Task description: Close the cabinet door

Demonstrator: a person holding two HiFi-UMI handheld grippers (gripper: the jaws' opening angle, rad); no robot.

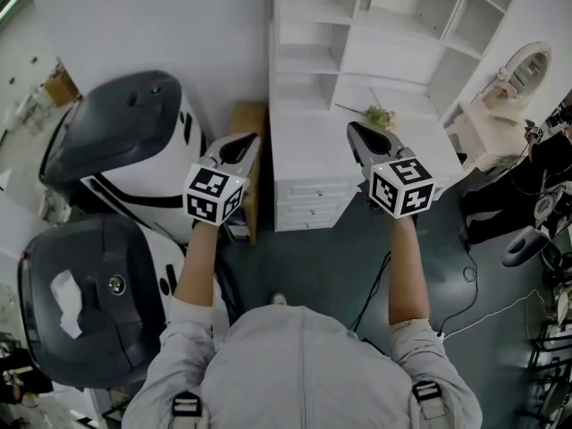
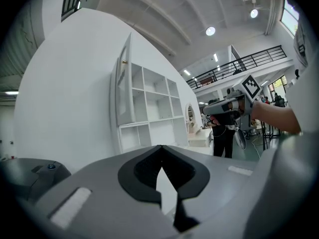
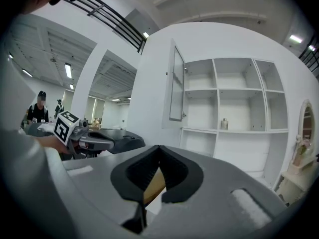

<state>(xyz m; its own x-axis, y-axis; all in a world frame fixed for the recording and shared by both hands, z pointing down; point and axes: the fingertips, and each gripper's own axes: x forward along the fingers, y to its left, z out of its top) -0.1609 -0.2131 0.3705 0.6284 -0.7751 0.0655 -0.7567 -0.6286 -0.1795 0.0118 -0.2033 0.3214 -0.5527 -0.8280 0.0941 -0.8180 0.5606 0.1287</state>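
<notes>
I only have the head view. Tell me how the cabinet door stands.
Observer: In the right gripper view, the cabinet door stands open, swung out from the upper left compartment of the white shelf unit.
Operator: Check the right gripper's jaws.
Observer: The right gripper has its jaws together, with nothing between them.
Operator: Now the left one.
Observer: The left gripper has its jaws together as well, also empty.
</notes>
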